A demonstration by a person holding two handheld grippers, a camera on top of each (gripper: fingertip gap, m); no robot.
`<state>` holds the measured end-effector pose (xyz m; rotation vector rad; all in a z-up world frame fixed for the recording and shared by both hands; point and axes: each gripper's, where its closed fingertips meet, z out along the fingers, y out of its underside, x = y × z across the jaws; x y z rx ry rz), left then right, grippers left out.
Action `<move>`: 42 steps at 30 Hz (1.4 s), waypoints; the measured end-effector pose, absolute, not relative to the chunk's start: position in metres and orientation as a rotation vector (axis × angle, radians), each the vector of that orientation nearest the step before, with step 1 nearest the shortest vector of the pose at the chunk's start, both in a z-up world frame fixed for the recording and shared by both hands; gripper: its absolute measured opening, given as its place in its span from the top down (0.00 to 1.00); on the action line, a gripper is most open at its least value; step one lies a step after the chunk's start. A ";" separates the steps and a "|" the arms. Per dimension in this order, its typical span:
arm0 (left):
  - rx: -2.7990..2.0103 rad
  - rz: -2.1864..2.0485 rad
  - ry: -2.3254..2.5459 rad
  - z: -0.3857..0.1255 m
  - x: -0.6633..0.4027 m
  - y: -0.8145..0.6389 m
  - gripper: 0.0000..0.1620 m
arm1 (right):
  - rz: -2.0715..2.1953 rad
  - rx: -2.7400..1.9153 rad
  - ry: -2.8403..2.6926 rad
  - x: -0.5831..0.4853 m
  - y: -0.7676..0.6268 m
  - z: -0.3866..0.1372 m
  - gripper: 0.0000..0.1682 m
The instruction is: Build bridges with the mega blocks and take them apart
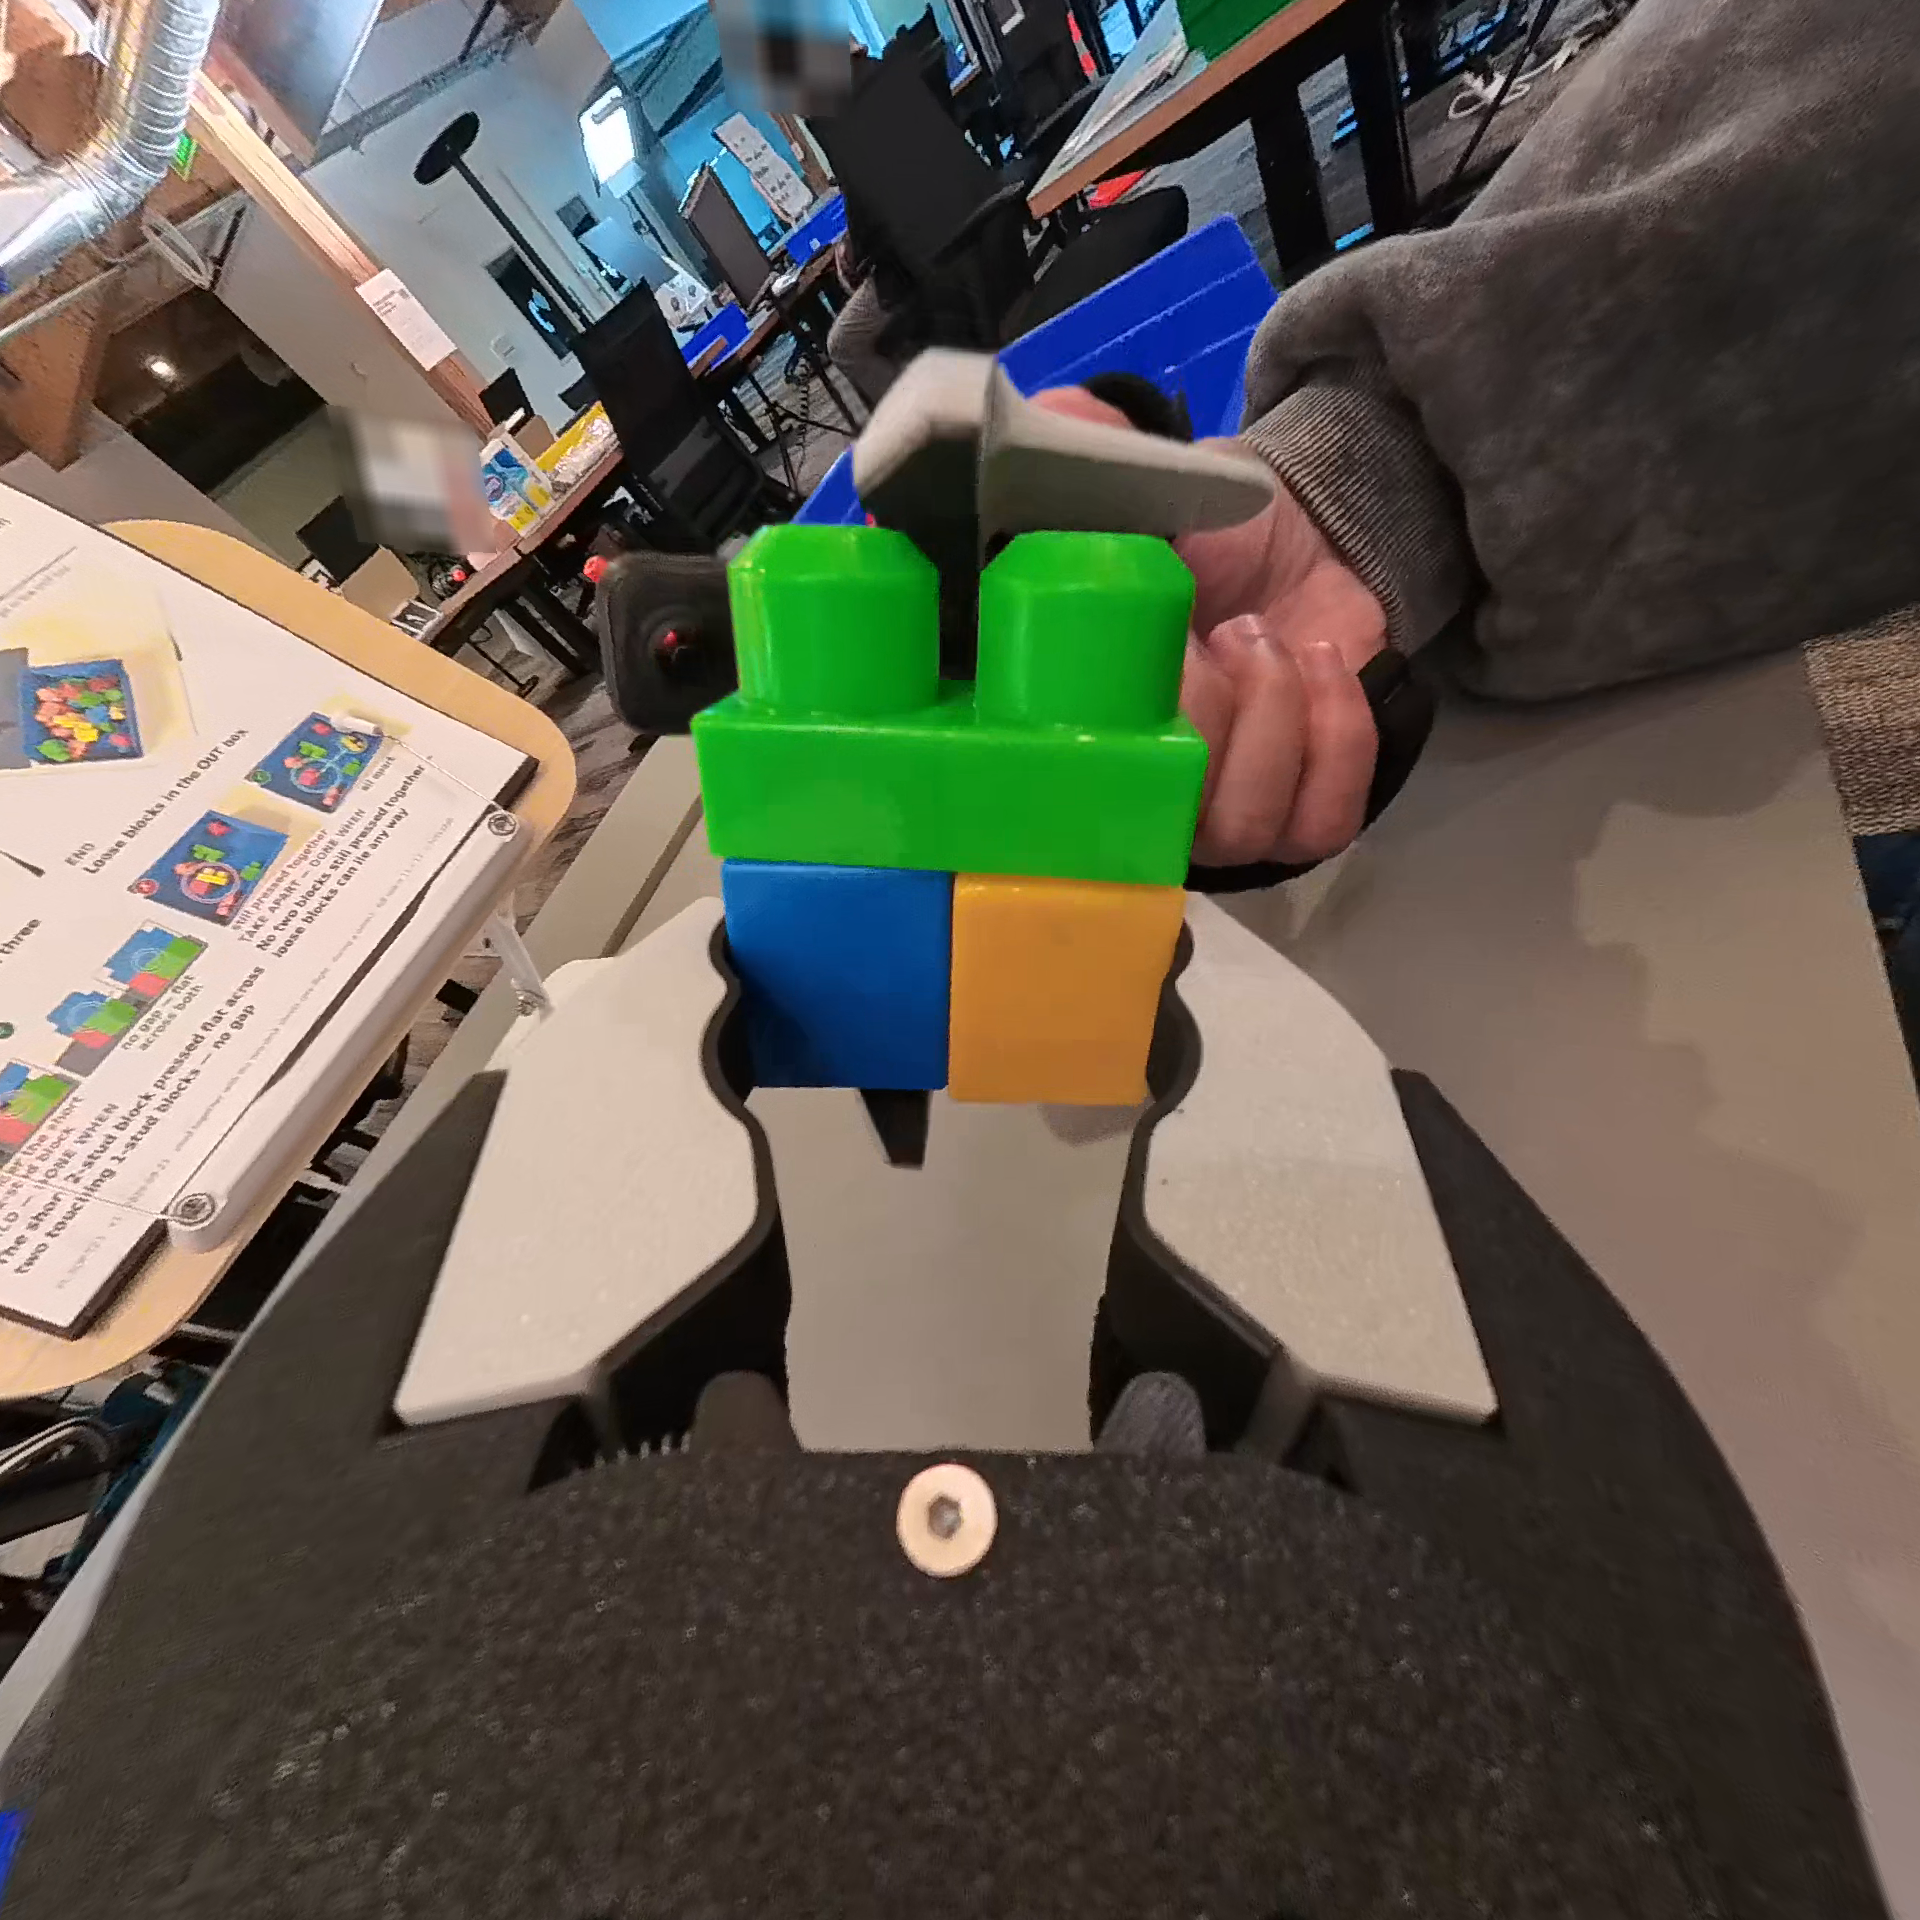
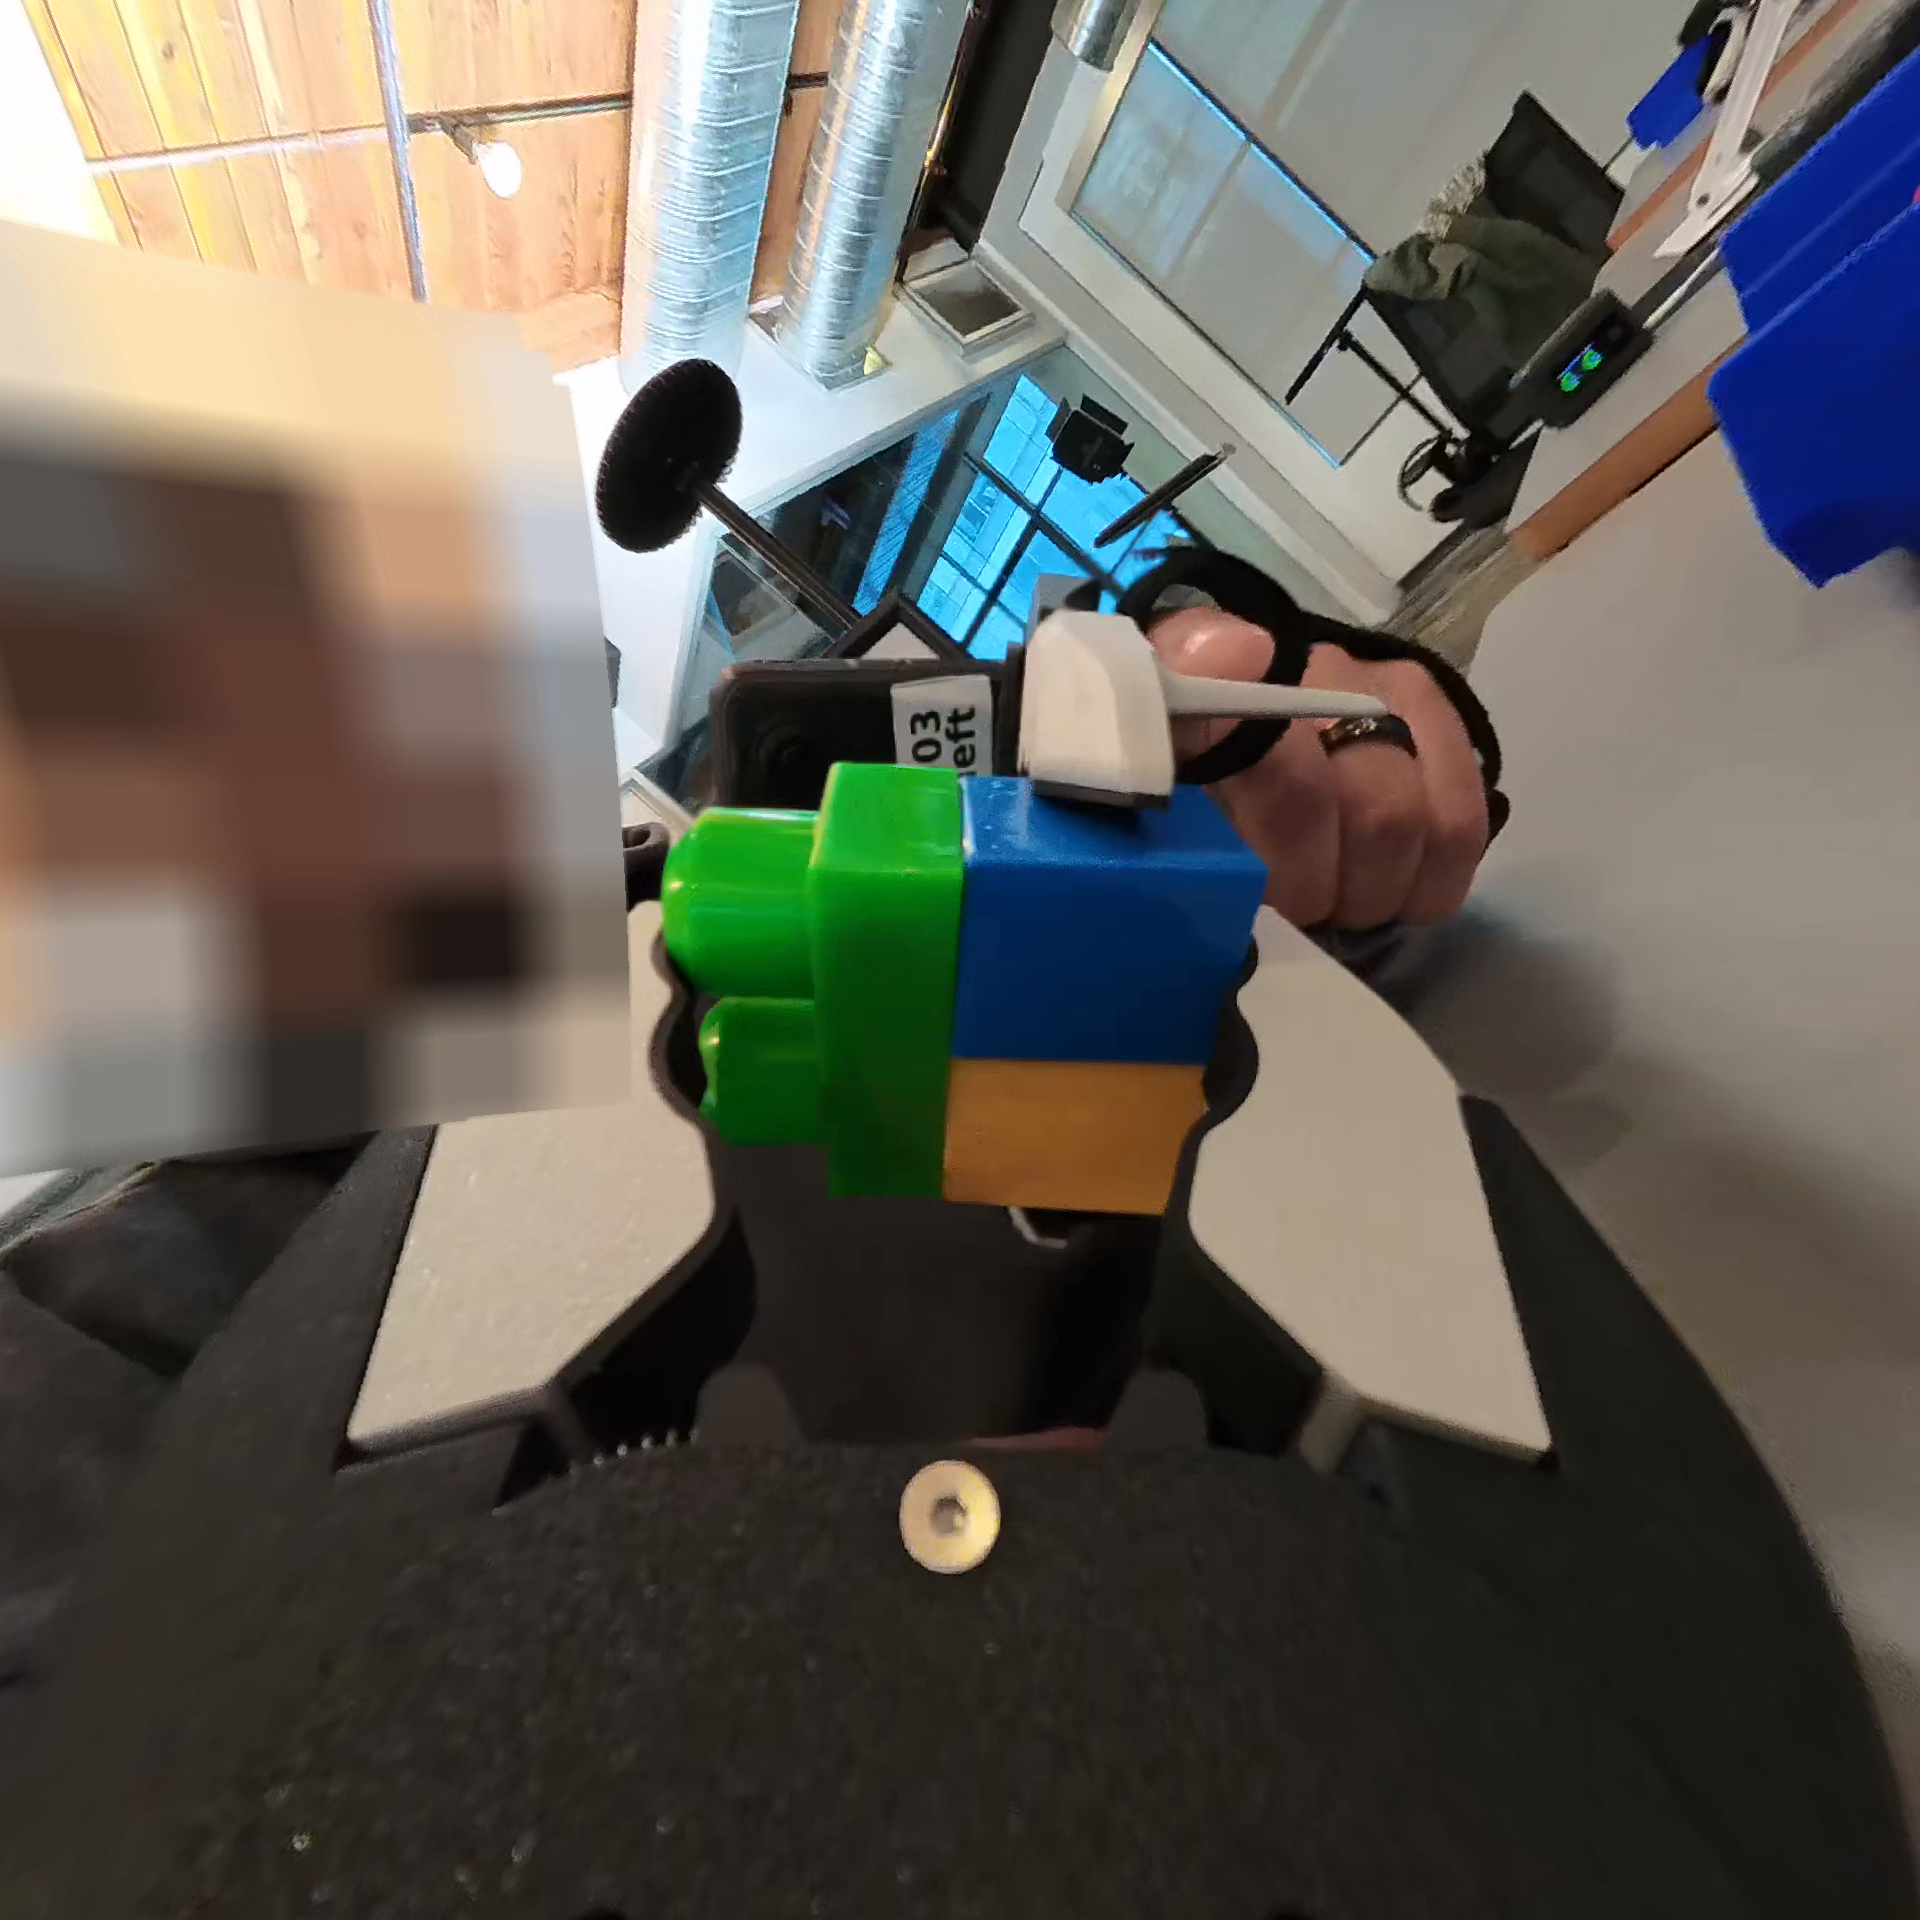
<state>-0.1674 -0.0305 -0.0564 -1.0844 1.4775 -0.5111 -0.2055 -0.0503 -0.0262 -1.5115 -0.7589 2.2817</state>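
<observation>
The grey table (image 1: 1558, 1039) lies under the green two-stud block (image 1: 951, 790); left of this block stands an instruction board (image 1: 260, 883), behind it a blue bin (image 1: 1153, 322). The left gripper (image 1: 951, 997) pinches the blue block (image 1: 836, 977) and yellow block (image 1: 1055, 987) below the green one. The right gripper (image 2: 951, 1049), tilted sideways, closes on this same bridge; a grey sleeve (image 1: 1610, 364) reaches from the right.

Both views are bright and evenly lit. A ceiling lamp (image 2: 497, 164) glares at the upper left of the right wrist view, and daylight enters through windows (image 2: 1039, 488) at centre. Wide-angle bending curves the edges. Backgrounds look soft; the right edge smears.
</observation>
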 end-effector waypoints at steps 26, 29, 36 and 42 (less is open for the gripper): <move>-1.086 -0.478 1.504 -0.064 -0.173 -0.031 0.54 | 2.196 -1.608 -0.753 -0.197 -0.057 -0.040 0.34; -1.097 -0.499 1.469 -0.059 -0.174 -0.028 0.54 | 2.194 -1.681 -0.743 -0.201 -0.064 -0.050 0.34; -1.224 -0.353 1.436 -0.073 -0.178 -0.001 0.54 | 1.969 -1.700 -0.499 -0.206 -0.038 -0.061 0.43; -1.349 -0.327 1.354 -0.079 -0.185 0.020 0.54 | 1.412 -1.790 -0.506 -0.192 -0.013 -0.071 0.47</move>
